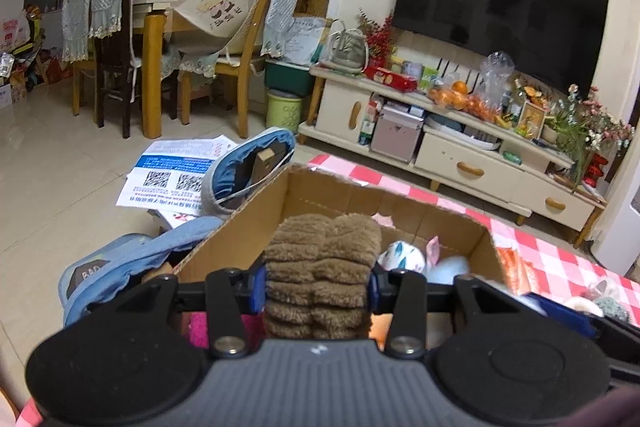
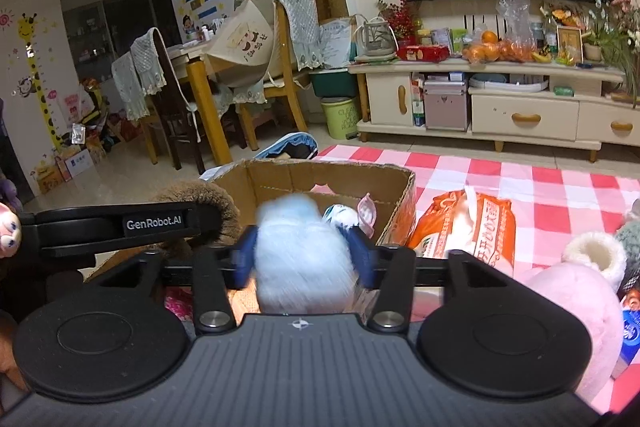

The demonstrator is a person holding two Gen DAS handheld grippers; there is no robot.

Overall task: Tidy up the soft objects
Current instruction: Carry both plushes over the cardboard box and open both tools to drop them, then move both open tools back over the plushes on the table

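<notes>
Two grippers are working over one cardboard box [image 1: 240, 227]. The box is sitting on a red and white checked cloth [image 2: 500, 171].

The left gripper [image 1: 317, 285] is holding one brown fuzzy toy [image 1: 320, 259]. Its two blue pads [image 1: 258, 289] are pressing on the toy's sides, one on each side. The brown toy is sitting just over the near edge of the box and leaning into it.

The right gripper [image 2: 305, 259] is sitting around one pale blue fluffy toy [image 2: 302, 255]. This toy looks blurry. The two blue pads [image 2: 244, 259] are standing right beside it, one on each side, but I cannot tell if they are squeezing it or just off it. The blue toy is at the near side of the box, over the opening.

Inside the box, one white toy with blue marks [image 1: 402, 255] is lying beside one small pink thing [image 2: 367, 211].

Outside the box, on the cloth, one orange packet [image 2: 468, 227] is lying right next to the box wall. One big pink fluffy toy [image 2: 568, 303] is lying near the right edge of the right wrist view, with one white fluffy ball [image 2: 596, 253] touching its top.

On the floor past the box, one blue bag [image 1: 256, 163] is lying open on some printed papers [image 1: 172, 171].
</notes>
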